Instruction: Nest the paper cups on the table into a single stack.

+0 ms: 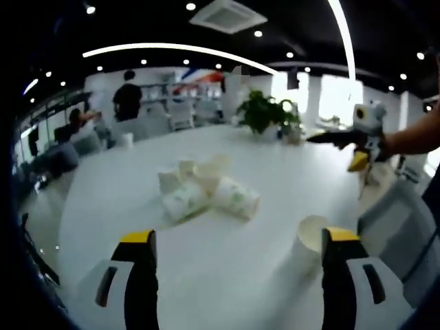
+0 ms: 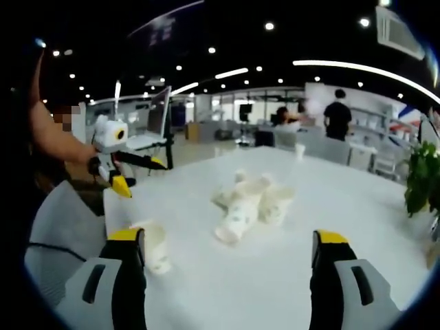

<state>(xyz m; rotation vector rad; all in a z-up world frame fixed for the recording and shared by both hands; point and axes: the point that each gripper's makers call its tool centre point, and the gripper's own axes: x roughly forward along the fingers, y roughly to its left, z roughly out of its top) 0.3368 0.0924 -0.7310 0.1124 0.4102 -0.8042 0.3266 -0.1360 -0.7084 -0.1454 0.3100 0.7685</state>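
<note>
The left gripper (image 1: 237, 251), its black jaws tipped with yellow, is spread wide and holds nothing; the right gripper (image 2: 230, 251) is likewise released and empty. Both hang above the round white table (image 1: 227, 282), facing it from different sides, probably to size up the cups before a first pick. A heap of white paper cups with green print (image 1: 206, 189) lies toppled near the table's middle, touching one another, none visibly nested. One separate white paper cup (image 1: 311, 237) sits nearer the edge, close to the left gripper's right jaw. A potted green plant (image 1: 265, 113) stands beyond the heap. The stacking looks not yet begun.
</note>
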